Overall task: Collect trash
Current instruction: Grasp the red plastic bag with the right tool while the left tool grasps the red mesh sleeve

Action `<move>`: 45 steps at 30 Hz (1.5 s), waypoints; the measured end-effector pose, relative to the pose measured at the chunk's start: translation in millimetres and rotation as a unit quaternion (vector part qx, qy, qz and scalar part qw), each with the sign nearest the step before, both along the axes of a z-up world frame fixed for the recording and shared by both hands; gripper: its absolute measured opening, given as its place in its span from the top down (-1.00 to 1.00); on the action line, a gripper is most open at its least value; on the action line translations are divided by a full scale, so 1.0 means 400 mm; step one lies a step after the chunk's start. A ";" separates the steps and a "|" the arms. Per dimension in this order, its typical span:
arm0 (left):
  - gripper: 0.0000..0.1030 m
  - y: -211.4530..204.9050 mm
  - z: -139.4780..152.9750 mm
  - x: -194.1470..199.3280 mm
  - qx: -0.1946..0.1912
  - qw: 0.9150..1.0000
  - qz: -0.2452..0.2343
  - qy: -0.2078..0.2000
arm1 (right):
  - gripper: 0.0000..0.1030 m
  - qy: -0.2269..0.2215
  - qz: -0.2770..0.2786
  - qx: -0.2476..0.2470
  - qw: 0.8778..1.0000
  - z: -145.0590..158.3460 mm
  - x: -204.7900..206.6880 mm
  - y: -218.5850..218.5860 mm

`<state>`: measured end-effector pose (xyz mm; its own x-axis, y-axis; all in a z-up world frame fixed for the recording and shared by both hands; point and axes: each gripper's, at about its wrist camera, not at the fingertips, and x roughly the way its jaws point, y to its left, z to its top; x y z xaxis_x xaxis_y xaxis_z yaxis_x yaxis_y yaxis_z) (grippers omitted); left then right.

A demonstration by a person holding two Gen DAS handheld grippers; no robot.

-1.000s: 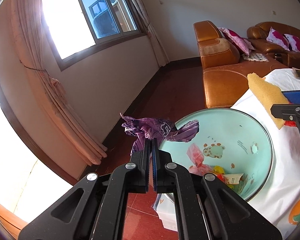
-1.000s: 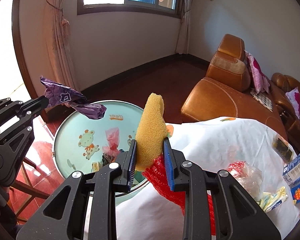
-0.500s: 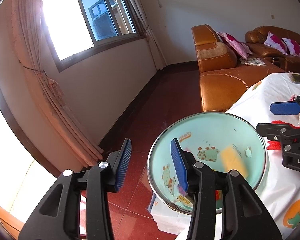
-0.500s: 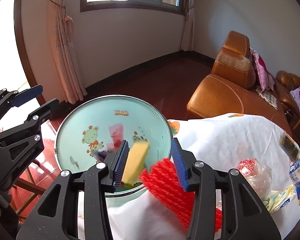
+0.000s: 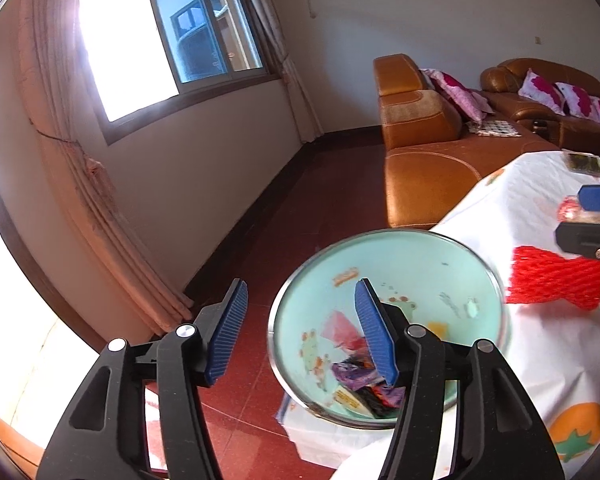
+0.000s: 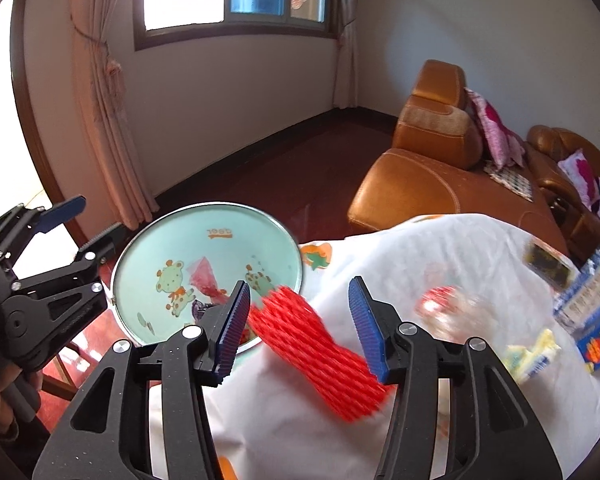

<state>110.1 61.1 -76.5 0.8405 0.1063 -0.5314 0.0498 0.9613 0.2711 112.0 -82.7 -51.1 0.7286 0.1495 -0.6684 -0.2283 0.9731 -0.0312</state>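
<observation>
The teal cartoon basin (image 5: 420, 264) (image 6: 160, 240) sits at the corner of the white tablecloth (image 5: 520, 360) (image 6: 440, 248). Inside lie a purple wrapper (image 5: 356, 374), a pink bag (image 5: 340, 328) (image 6: 204, 276) and a yellow sponge (image 5: 436, 326), partly hidden. My left gripper (image 5: 300, 334) hovers over the basin's near rim, its jaws opening and nothing between them. My right gripper (image 6: 300, 330) hangs over the table edge, jaws opening. A red foam net (image 6: 320, 352) (image 5: 556, 282) lies on the cloth below its fingers, untouched by the pads.
More litter lies at the table's right: a clear bag with red print (image 6: 444, 308), a blue and white carton (image 6: 592, 312), a yellow wrapper (image 6: 536, 356), a dark packet (image 6: 548, 260). An orange leather sofa (image 6: 420, 184) stands behind; dark red floor (image 5: 308, 208) lies beyond the basin.
My left gripper opened and the purple wrapper fell into the basin. My right gripper opened, the yellow sponge dropped into the basin, and the gripper shifted right over the red net.
</observation>
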 end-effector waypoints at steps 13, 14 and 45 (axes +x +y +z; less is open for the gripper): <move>-0.29 -0.206 -0.053 -0.121 -0.030 0.992 -0.122 0.033 | -0.04 -0.013 -0.230 0.030 0.973 -0.024 -0.311 -0.447; -0.30 -0.218 -0.056 -0.130 -0.027 0.991 -0.127 0.033 | -0.04 -0.008 -0.238 0.033 0.971 -0.036 -0.324 -0.464; -0.54 -0.292 -0.070 0.018 -0.050 0.982 -0.169 0.064 | 0.77 0.088 -0.199 0.062 0.974 -0.196 -0.349 -0.485</move>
<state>117.5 -55.5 -104.3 0.7442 -0.2261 -0.6286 0.3988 0.9053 0.1465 -27.6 -276.7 -129.6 0.6211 -0.0334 -0.7831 0.1766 0.9794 0.0983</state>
